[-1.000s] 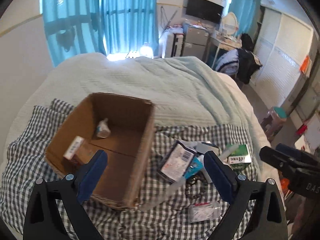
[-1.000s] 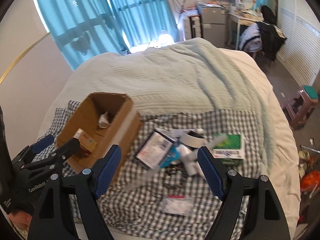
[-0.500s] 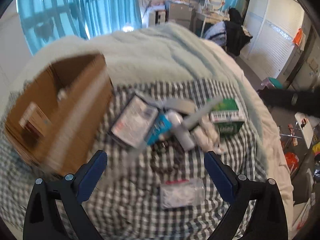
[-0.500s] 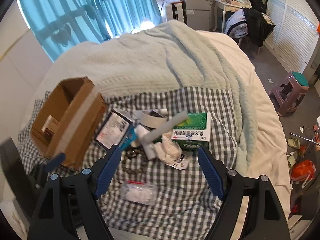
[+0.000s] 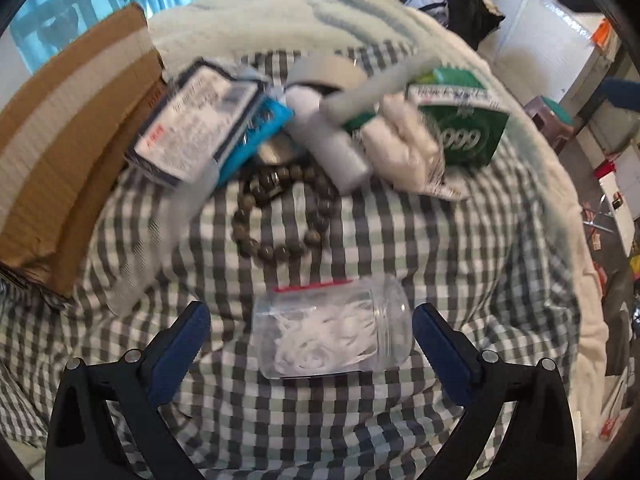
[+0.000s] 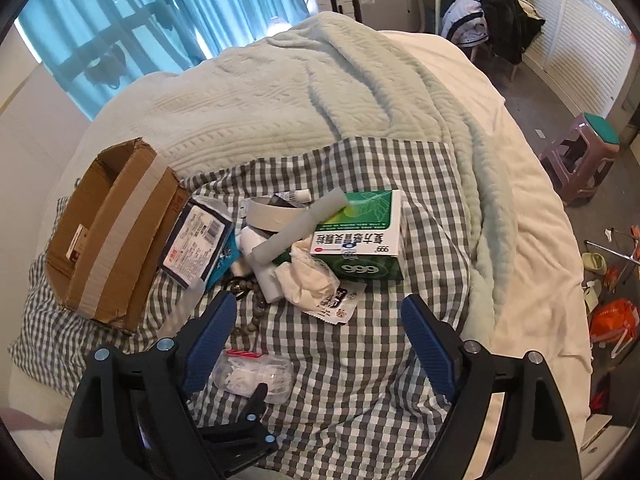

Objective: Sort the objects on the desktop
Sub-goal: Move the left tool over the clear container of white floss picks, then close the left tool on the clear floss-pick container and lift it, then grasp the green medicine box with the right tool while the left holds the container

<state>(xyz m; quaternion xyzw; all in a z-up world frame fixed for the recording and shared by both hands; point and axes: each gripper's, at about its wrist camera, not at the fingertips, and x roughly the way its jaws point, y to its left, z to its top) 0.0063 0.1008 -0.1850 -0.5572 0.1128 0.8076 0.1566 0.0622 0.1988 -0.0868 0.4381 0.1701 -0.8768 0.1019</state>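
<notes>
On the checked cloth (image 5: 440,264) lies a clear zip bag (image 5: 332,332) of white bits, between the fingers of my left gripper (image 5: 312,350), which is open and low over it; the pads do not touch it. Beyond it lie a bead bracelet (image 5: 280,216), a white bottle (image 5: 332,144), a grey tube (image 6: 300,228), a tape roll (image 6: 272,216), a blue and white packet (image 6: 196,240), crumpled white wrap (image 6: 308,280) and a green medicine box (image 6: 360,236). The cardboard box (image 6: 116,232) stands at the left. My right gripper (image 6: 318,346) hovers over bare cloth, its jaws opening with nothing between them.
A pale green blanket (image 6: 320,92) covers the bed behind the cloth. The bed drops off at the right, where a purple stool (image 6: 580,156) and floor clutter (image 6: 612,320) stand. Blue curtains (image 6: 140,20) hang at the back. The left gripper's body (image 6: 240,420) shows at the lower left of the right wrist view.
My left gripper has dropped and swung right from the cardboard box to the pile; the zip bag now lies between its fingers. The right gripper has shifted right and lower.
</notes>
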